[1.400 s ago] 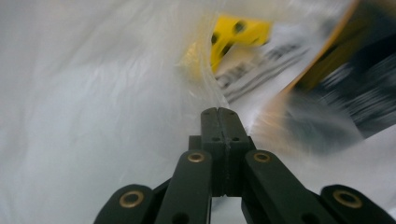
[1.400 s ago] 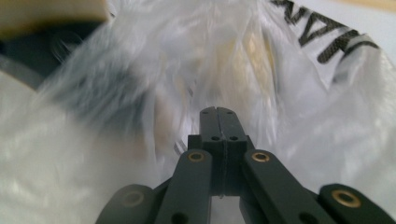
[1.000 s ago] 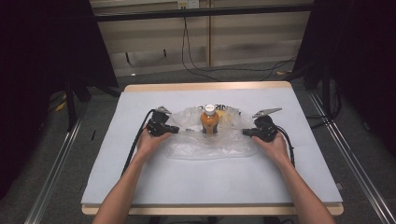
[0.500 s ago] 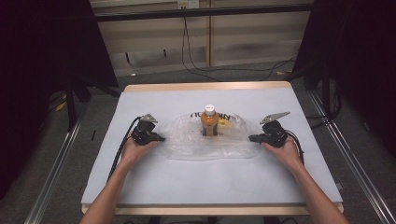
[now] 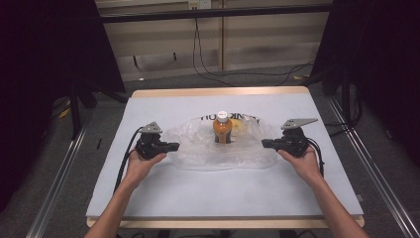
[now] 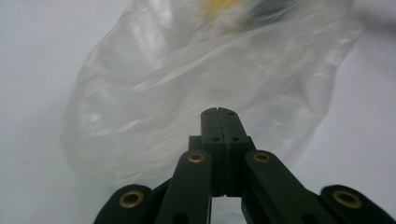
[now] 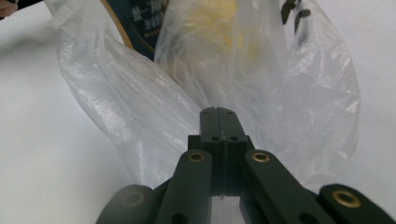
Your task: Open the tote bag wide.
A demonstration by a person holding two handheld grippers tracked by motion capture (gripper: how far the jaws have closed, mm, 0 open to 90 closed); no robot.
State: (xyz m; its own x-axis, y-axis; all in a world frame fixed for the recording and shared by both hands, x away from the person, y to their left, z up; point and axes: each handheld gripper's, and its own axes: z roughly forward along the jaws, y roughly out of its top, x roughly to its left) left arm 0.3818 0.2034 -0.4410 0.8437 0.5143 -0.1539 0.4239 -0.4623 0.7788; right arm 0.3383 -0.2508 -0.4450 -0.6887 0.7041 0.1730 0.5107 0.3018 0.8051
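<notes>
Left hand-held gripper [image 5: 174, 146] and right hand-held gripper [image 5: 266, 144] farther apart than before — jaws pressed together, bag [image 5: 198, 148] stretched wider.

A plastic bag [image 5: 218, 146] lies spread across the middle of the tabletop [image 5: 223, 193]; a bottle [image 5: 222, 127] stands upright on it, toward its far side; the left gripper [image 5: 171, 147] sits at the bag's left edge, the right gripper [image 5: 265, 144] at its right edge, both pointing inward toward the bottle.
</notes>
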